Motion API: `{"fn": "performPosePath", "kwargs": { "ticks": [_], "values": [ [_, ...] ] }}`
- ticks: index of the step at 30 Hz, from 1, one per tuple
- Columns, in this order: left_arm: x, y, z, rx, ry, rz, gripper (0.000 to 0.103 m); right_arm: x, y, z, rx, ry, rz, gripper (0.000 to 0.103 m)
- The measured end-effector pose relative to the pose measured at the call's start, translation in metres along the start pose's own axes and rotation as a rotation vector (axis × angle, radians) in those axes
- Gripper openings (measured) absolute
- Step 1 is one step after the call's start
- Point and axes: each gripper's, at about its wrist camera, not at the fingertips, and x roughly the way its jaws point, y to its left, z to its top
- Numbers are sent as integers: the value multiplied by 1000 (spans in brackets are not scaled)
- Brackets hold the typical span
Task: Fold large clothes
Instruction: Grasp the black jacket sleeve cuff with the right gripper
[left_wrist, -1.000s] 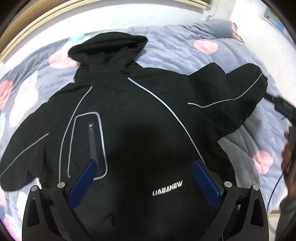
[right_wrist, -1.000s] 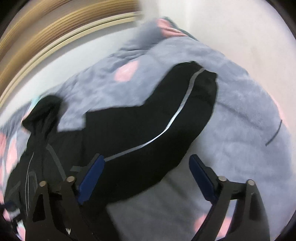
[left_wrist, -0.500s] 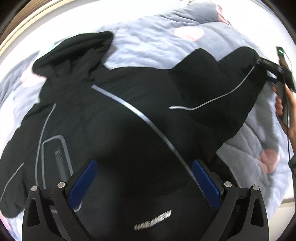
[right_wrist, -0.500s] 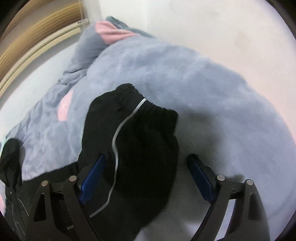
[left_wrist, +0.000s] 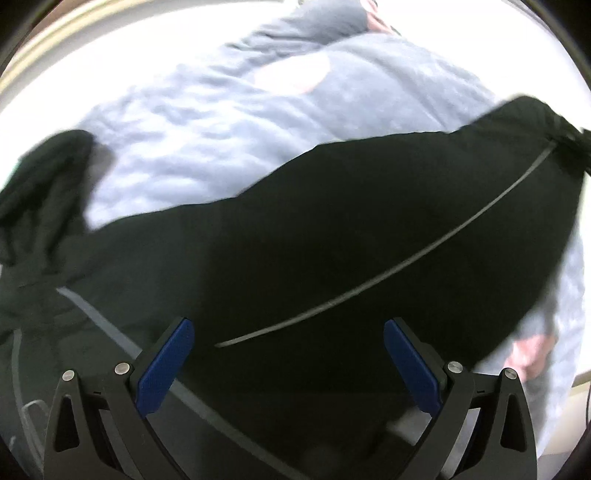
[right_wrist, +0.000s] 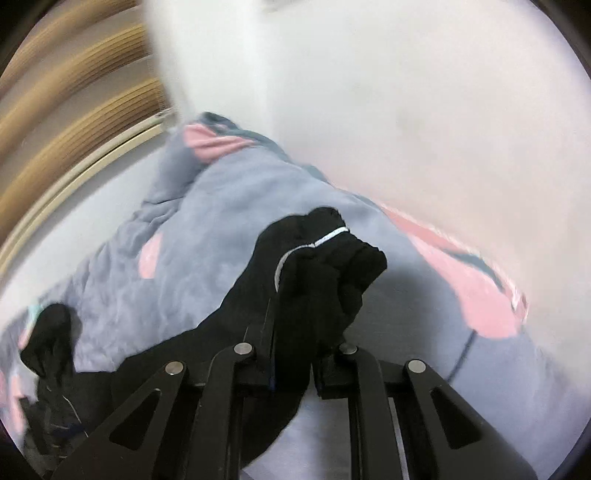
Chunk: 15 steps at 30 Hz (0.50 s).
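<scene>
On the bed's grey-blue fleece blanket with pink patches (left_wrist: 229, 122) lies our black hooded jacket with thin grey piping (left_wrist: 332, 258). The right tool (right_wrist: 291, 354) has just pinched its sleeve cuff (right_wrist: 325, 266); the left tool (left_wrist: 288, 365) hangs wide, empty. We risk the bunched cuff slipping free.

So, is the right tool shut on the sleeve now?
Yes, the right tool has just closed; the sleeve cuff is bunched between its jaws.

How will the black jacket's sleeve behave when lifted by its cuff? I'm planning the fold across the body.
Probably floppy: the sleeve already bunches and creases where the right hand-held gripper, whose jaws have just been closing, pinches the cuff. It will likely sag and trail rather than hold shape. The fabric looks thick, so it may drag a little on the fleecy blanket.
</scene>
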Motion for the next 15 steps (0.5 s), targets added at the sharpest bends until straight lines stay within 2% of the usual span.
{"fn": "performPosePath", "kwargs": {
  "ticks": [2,5,7,12,15],
  "values": [
    [27,-7,4,-15,45,1,102,25,-10,-7,13,72,-22,17],
    [68,-16,0,13,128,80,102,61,-16,-23,29,161,-39,17],
    [77,-17,-4,31,131,103,102,68,-23,-27,47,178,-51,17],
    [29,-6,-11,9,77,75,102,47,-1,-21,3,154,-35,17],
    [-18,11,-22,-6,11,75,102,18,35,-21,-55,119,29,17]
  ]
}}
